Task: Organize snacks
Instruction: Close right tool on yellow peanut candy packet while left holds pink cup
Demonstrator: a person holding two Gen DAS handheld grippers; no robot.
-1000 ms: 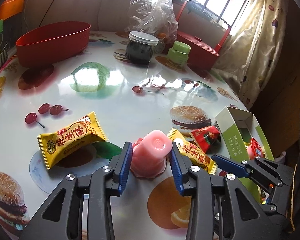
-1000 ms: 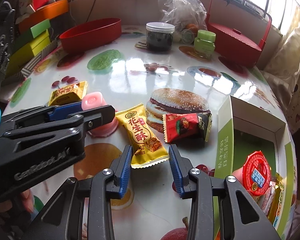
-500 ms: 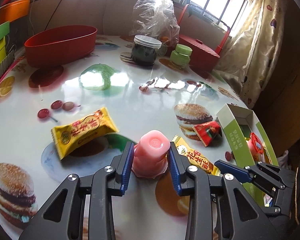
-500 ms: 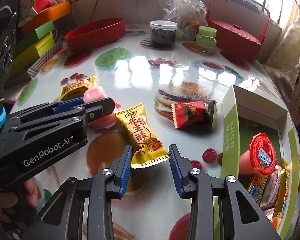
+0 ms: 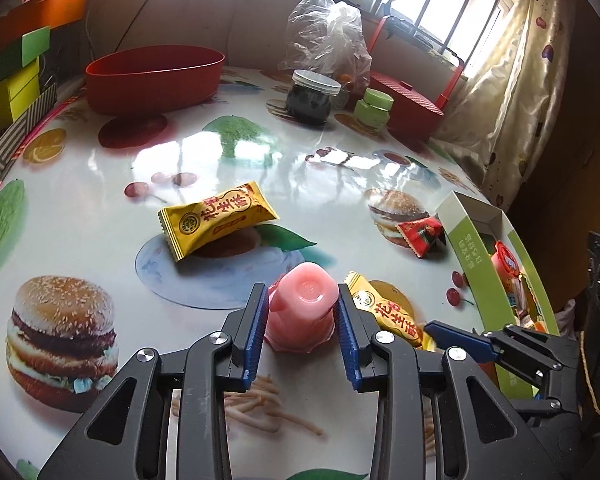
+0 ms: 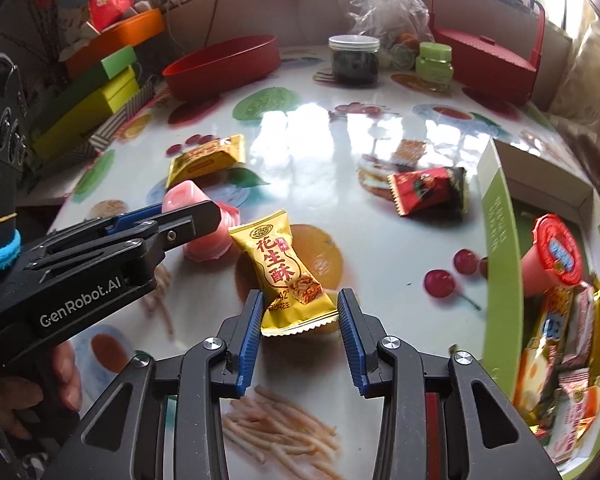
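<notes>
My left gripper [image 5: 302,312] is shut on an upside-down pink jelly cup [image 5: 302,308], which also shows in the right wrist view [image 6: 198,224]. My right gripper [image 6: 300,312] is open, its jaws on either side of the near end of a yellow peanut-candy packet [image 6: 284,272] lying on the table; the packet also shows in the left wrist view [image 5: 384,312]. A second yellow packet [image 5: 216,220] lies to the left. A red packet [image 6: 428,190] lies near the green-and-white box [image 6: 496,216], which holds several snacks and a red-lidded cup [image 6: 552,256].
A red oval tub [image 5: 156,76], a dark jar [image 5: 314,98], a green jar [image 5: 374,108], a plastic bag [image 5: 328,36] and a red basket [image 5: 408,104] stand at the far side of the printed glossy table [image 5: 100,184]. Coloured boxes [image 6: 96,92] are stacked at the left.
Both grippers have drawn back and up. The left jaws closed tighter on the pink cup. The right jaws now frame the yellow packet's near end.
</notes>
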